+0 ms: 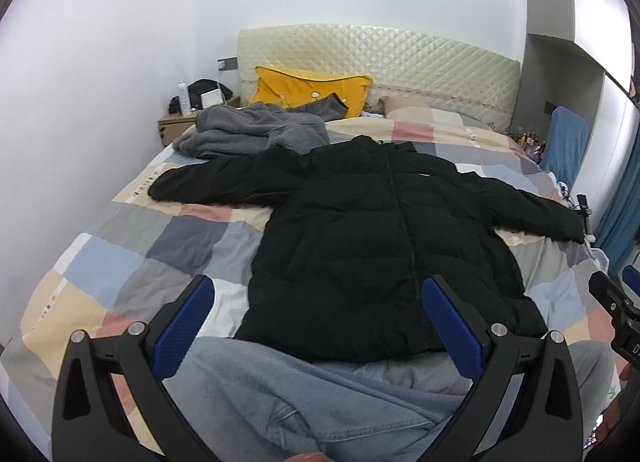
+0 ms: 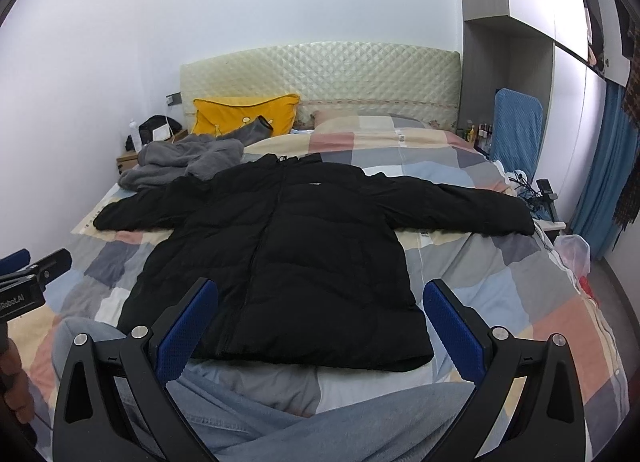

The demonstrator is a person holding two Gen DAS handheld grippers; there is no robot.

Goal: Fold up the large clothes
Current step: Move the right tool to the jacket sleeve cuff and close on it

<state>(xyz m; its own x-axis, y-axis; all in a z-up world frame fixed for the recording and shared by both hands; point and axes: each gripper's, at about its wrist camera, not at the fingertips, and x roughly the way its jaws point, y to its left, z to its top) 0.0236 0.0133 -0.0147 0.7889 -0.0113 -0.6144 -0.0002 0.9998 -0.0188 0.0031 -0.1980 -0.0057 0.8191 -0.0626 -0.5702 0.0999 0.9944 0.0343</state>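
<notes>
Bedroom, patchwork quilt [image 2: 500,286] on bed, quilted headboard [image 2: 320,74] far, yellow pillow [image 2: 244,112] and grey fleece [image 2: 188,158] far left, clear of the work. Black puffer jacket [image 2: 280,254] spread flat mid-bed, front up, zipped, sleeves out left and right — likely laid so for a clean fold; long axis near-to-far, collar far, hem near, by denim-clad knees [image 1: 304,402]. Left gripper [image 1: 316,326] and right gripper [image 2: 320,326] hovering just short of hem, jaws wide apart, holding nothing.
</notes>
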